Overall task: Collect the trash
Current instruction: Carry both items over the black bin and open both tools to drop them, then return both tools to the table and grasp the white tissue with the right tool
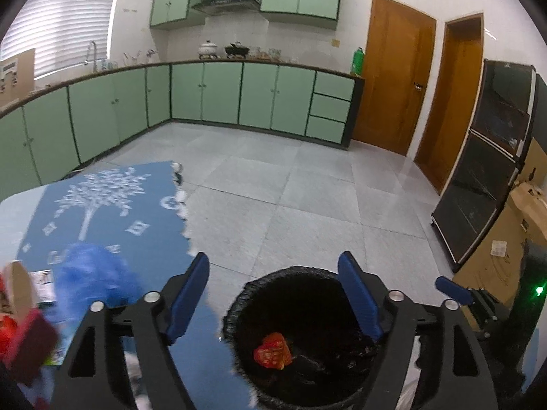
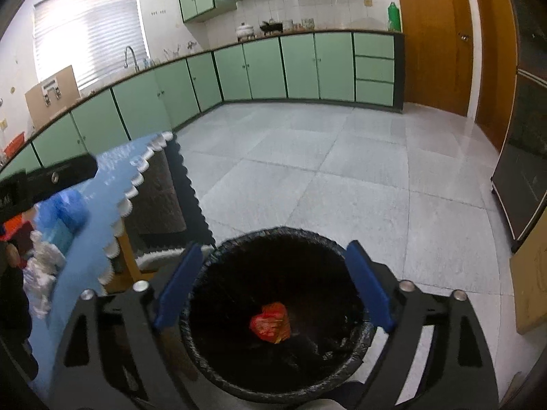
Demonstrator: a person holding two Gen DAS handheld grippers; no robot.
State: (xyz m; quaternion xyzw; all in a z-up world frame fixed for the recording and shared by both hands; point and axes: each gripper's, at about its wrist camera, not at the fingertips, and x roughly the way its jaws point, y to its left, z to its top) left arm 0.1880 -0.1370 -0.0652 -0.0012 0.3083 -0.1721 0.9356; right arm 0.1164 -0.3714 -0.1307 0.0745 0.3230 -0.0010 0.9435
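Observation:
A round bin with a black liner [image 1: 239, 307] [image 2: 218, 256] stands on the floor beside the table. A crumpled red wrapper [image 1: 272, 355] [image 2: 270, 322] lies inside it. My left gripper [image 1: 273, 273] is open and empty, held over the table edge and the bin. My right gripper [image 2: 273, 263] is open and empty, held right above the bin's mouth. It also shows at the right of the left wrist view [image 1: 454, 290]. On the table lie a blue crumpled bag [image 1: 92, 273] [image 2: 68, 208], white crumpled plastic [image 2: 41, 273] and red packaging [image 1: 10, 331].
The table carries a blue cloth with a white tree print [image 1: 112, 205] and scalloped edge [image 2: 133, 188]. Green kitchen cabinets [image 1: 239, 92] line the far walls. A dark glass cabinet [image 1: 485, 171] and cardboard boxes [image 1: 495, 263] stand at the right. Grey tiled floor [image 2: 342, 177] lies ahead.

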